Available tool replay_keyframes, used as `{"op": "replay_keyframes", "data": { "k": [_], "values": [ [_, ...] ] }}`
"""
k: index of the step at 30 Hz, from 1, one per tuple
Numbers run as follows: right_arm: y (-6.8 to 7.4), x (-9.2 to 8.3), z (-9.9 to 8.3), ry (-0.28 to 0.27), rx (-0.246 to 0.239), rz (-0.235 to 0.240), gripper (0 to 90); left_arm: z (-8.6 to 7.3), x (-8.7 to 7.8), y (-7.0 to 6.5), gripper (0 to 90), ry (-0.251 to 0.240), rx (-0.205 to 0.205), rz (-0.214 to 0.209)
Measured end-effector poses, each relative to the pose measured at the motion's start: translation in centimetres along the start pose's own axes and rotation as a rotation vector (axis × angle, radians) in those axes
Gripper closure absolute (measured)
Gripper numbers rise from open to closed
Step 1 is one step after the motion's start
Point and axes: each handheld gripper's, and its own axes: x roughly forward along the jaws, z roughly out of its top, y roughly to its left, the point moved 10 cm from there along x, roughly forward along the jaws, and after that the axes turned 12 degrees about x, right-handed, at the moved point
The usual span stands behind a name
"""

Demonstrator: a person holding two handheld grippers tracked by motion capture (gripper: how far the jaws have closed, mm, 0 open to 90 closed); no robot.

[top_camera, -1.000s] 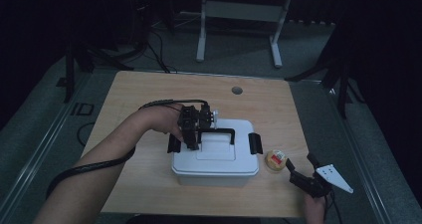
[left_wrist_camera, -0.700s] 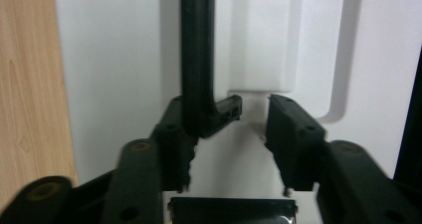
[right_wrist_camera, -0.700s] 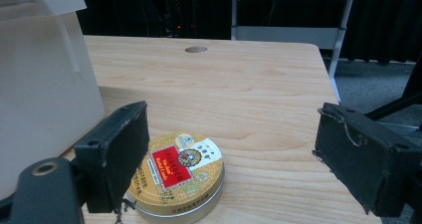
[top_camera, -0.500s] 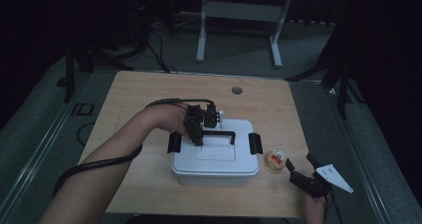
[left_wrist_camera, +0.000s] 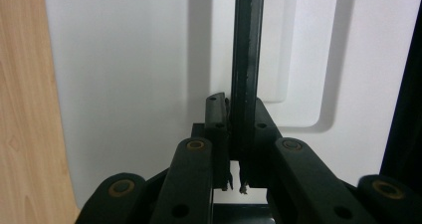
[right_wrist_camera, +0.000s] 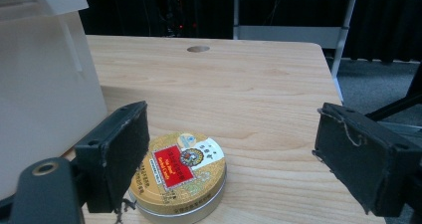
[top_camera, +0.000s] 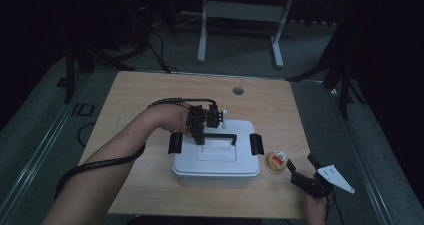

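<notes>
The left gripper (top_camera: 200,135) is above the white box (top_camera: 216,160) w/ its tips pointing down at the lid. Its jaws have just been closing & now pinch the black handle (left_wrist_camera: 246,59) of the lid, which runs straight between them. The right gripper (top_camera: 300,176) sits low on the wood table (top_camera: 135,92), jaws spread wide. A small gold tin (right_wrist_camera: 180,176) lies just in front of it, near its left jaw, not touching. The box is right beside the tin.
</notes>
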Motion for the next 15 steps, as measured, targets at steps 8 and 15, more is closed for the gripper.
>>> {"op": "replay_keyframes", "data": {
  "k": [8, 15],
  "values": [
    [0.0, 0.0, 0.0, -0.001, 0.003, 0.004, 13.5, 0.1, -0.4, 0.0, 83.5, -0.012, 0.008, 0.009],
    [0.0, 0.0, 0.0, 0.001, 0.002, 0.003, 13.5, 0.5, -1.7, -0.1, 83.6, -0.046, 0.005, 0.021]
  ]
}}
